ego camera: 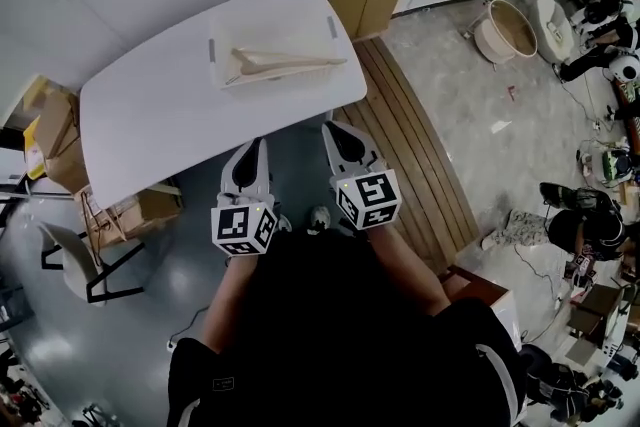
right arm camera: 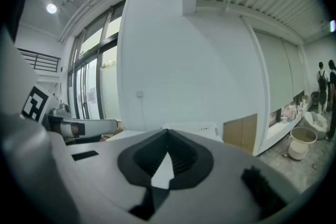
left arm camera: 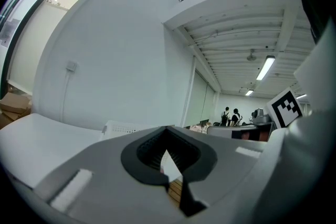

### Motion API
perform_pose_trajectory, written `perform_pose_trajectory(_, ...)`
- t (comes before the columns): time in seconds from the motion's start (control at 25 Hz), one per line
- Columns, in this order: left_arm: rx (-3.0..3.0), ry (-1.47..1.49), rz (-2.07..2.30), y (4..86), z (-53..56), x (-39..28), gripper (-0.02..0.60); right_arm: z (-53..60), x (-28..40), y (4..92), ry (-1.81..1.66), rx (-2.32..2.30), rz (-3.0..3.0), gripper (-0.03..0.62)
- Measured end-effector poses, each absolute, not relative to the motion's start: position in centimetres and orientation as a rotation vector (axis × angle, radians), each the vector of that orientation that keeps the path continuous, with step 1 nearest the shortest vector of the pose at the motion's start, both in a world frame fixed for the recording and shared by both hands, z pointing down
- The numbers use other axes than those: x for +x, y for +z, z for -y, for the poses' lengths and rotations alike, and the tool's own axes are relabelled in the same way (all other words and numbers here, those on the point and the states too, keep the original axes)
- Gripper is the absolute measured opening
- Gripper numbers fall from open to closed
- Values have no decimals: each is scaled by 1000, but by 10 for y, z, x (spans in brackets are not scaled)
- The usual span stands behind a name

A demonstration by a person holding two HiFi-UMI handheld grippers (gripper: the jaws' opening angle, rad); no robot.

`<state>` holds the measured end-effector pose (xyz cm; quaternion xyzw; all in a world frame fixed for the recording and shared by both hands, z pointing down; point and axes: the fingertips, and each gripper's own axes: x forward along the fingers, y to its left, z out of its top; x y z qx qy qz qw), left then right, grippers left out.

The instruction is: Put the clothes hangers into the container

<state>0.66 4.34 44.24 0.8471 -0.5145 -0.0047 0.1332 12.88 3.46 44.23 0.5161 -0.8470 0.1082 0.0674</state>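
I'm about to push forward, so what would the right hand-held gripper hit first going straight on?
Probably the white container, straight ahead on the table beyond the right hand-held gripper; if it runs low, the table edge first. Depth is unclear.

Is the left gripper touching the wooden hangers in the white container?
Apart. The head view shows the left gripper near the person, with bare table between it and the hangers in the container.

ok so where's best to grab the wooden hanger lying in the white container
Probably mid-arm on the wooden hanger, coming straight down from above with the jaws across the slim bar: it lies flat and lengthwise in the container, whose walls block a side approach.
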Motion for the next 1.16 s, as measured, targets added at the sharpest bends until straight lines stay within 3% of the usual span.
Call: perform_pose_trajectory(1.16,2461,-43,1455,441,-55,-16,6,-53,106,438,289,1579,2514,14)
